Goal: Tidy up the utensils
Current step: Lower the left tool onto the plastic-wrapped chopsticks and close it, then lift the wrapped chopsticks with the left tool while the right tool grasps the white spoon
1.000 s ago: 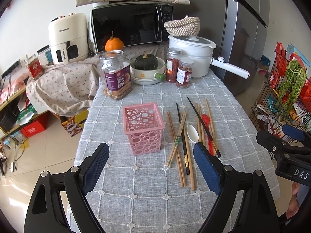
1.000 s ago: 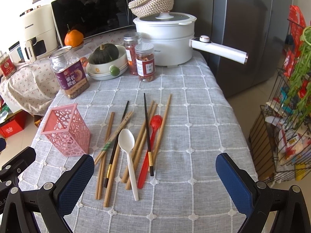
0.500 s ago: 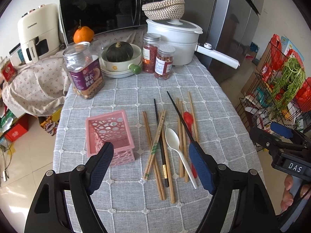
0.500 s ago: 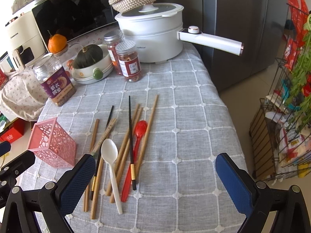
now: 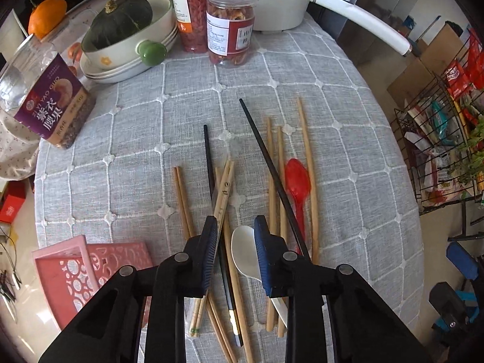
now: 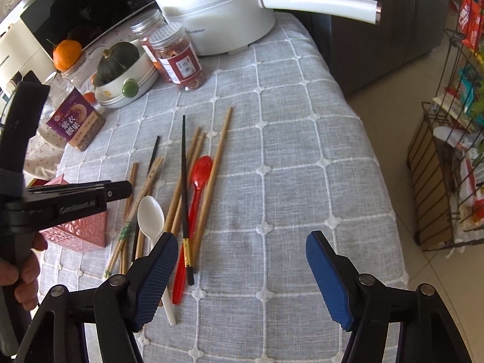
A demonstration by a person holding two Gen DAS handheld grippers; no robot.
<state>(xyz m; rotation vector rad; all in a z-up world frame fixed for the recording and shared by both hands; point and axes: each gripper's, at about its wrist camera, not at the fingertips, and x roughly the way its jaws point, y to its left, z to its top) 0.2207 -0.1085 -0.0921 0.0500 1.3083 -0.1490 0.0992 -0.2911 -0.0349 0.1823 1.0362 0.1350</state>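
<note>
Nearest in, the pink basket [image 5: 75, 275] sits at the table's near-left corner; what lies inside it cannot be made out. Beside it the utensils lie loose on the grey tablecloth [image 5: 348, 157]: wooden chopsticks [image 5: 307, 163], black chopsticks [image 5: 266, 163], a white spoon [image 5: 245, 251], a red spoon [image 5: 298, 181]. Left gripper [image 5: 236, 236] hangs low over the pile, jaws partly narrowed either side of the white spoon's bowl, not clearly pinching anything. Right gripper [image 6: 242, 269] hovers with pads spread wide, holding nothing. Farther back, a labelled jar [image 5: 45, 103], a bowl [image 5: 133, 48] holding a dark green squash [image 5: 121, 21], two red-filled jars [image 5: 230, 27], and a white pot [image 6: 217, 15].
</note>
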